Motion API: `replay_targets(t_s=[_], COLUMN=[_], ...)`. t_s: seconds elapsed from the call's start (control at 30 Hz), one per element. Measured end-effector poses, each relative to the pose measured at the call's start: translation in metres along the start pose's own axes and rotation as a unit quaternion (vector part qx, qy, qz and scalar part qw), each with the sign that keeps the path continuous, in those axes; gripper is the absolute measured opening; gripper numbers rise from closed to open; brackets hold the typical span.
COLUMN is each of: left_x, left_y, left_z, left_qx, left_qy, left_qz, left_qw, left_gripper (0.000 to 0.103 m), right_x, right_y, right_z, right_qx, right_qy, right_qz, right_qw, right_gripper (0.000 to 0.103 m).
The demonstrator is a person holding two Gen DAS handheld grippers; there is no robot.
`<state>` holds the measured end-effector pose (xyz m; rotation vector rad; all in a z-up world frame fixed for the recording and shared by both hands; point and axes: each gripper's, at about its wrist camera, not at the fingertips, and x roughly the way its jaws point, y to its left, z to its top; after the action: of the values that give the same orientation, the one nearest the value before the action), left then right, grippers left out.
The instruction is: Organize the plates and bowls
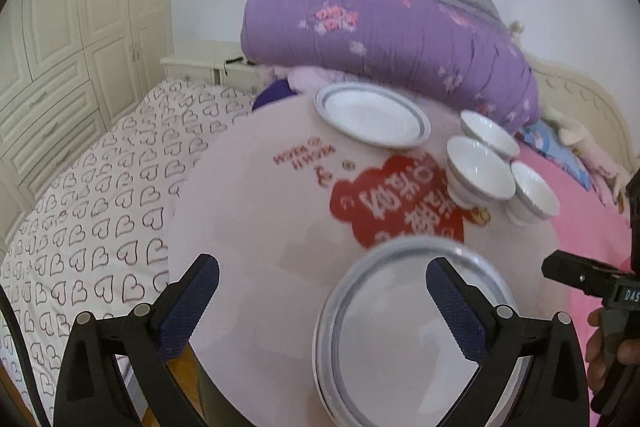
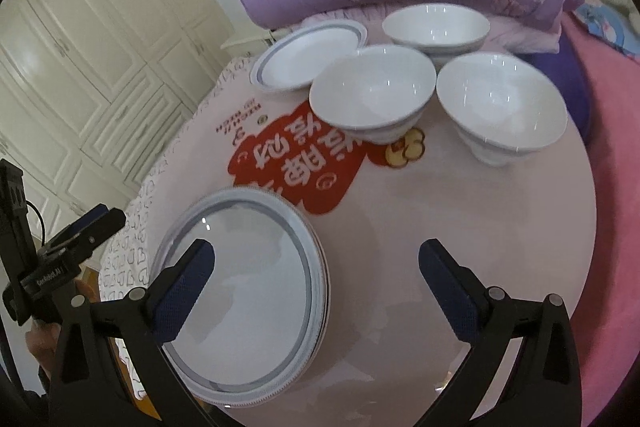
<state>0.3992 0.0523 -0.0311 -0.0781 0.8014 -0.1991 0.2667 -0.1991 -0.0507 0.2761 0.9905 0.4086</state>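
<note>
Right, the near plate stack sat at the front edge of the round bench, white with a blue-grey rim line, at least two plates by the layered edge. A single plate of the same pattern lay apart at the far side, touching or just beside the middle bowl. Two more bowls stood close by, the back bowl and the right bowl, all three upright and unstacked.

The left tool hung over the stack with its jaws fully wide and nothing in them. The right tool was the same, wide open and empty, its left finger over the plate stack and the rest over bare bench.

Judgement: stacking looked part done, with the far plate and the bowls left. Good practice for the next pick would be to go for the lone plate by its free rim, away from the middle bowl, so the bowl is not knocked. Pinch the rim, lift clear before travelling, then lower it centred on the stack, since the stack sits near the bench edge and a push could slide it off. Frames were a bit blurred.
</note>
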Motion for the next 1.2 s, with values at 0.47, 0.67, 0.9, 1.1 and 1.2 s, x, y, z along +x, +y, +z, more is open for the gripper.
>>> replay_targets(t_s=[0.47,0.67,0.9,1.1,1.2], left_x=[0.032,0.072,0.133,0.190,0.219], left_y=[0.019,0.028,0.044,0.052,0.054], left_z=[0.073,0.115,0.165,0.197,0.209], left_qx=[-0.035,-0.053,-0.083,-0.096,-0.098], left_qy=[-0.016,0.006,0.050,0.081,0.092], left_qz=[-0.020,-0.043,-0.067,-0.080,-0.080], left_qw=[0.9991,0.9976,0.9931,0.9889,0.9877], left_gripper=[0.102,0.102,0.102,0.102,0.102], right_x=[-0.011,0.008,0.054,0.100,0.123], right_y=[0.008,-0.002,-0.011,-0.015,-0.013], right_z=[0.084,0.134,0.194,0.232,0.246], right_qx=[-0.031,-0.027,-0.022,-0.008,-0.012], right_qy=[-0.052,-0.046,-0.014,0.016,0.032], right_qz=[0.003,0.007,0.012,0.016,0.008], right_qw=[0.998,0.999,1.000,1.000,0.999], right_gripper=[0.103,0.103,0.103,0.103,0.103])
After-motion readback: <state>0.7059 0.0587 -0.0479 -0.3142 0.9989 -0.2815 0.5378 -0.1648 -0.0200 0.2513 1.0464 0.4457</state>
